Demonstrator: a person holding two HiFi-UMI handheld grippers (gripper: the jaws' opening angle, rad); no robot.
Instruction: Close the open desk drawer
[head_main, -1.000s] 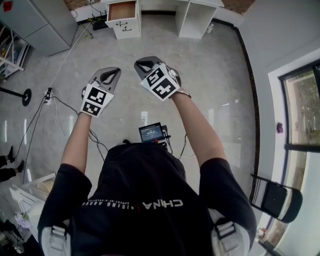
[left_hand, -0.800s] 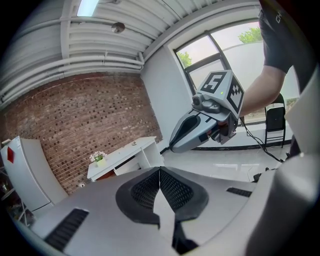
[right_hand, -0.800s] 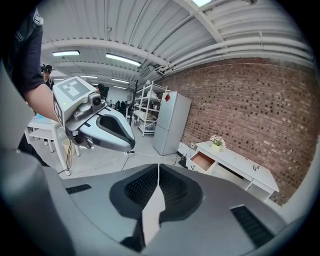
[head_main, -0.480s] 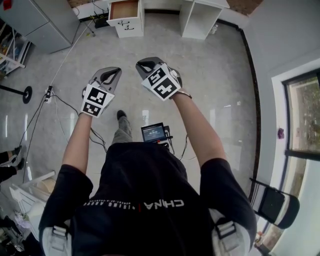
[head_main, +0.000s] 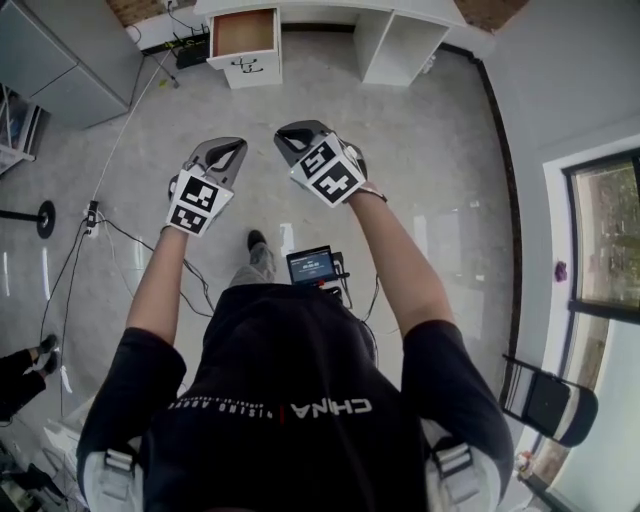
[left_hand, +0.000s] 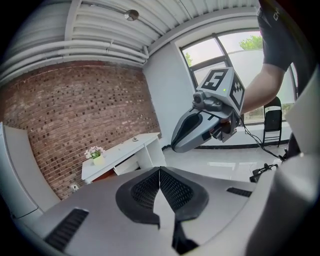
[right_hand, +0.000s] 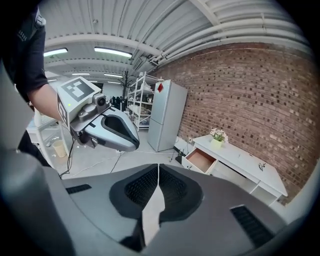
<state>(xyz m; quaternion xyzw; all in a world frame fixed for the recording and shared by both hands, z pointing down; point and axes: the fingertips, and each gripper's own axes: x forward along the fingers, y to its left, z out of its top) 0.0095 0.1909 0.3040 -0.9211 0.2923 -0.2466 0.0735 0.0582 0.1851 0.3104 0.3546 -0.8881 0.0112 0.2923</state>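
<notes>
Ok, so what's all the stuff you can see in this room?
long white desk: one, white, against the brick wall
open desk drawer: one, white with brown inside, pulled out at the desk's left end
small flower pot: one, pale, on the desk
tall grey cabinet: one, grey, left of the desk
black folding chair: one, black, by the window
left tool: one, grey, shut, empty
right tool: one, grey, shut, empty

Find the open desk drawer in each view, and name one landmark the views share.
Head view: drawer at the top edge, left of centre.
Left gripper view: drawer left of centre, under the desk top, seen side-on.
Right gripper view: drawer right of centre, wooden inside showing.
Shared landmark: the white desk holding it.
</notes>
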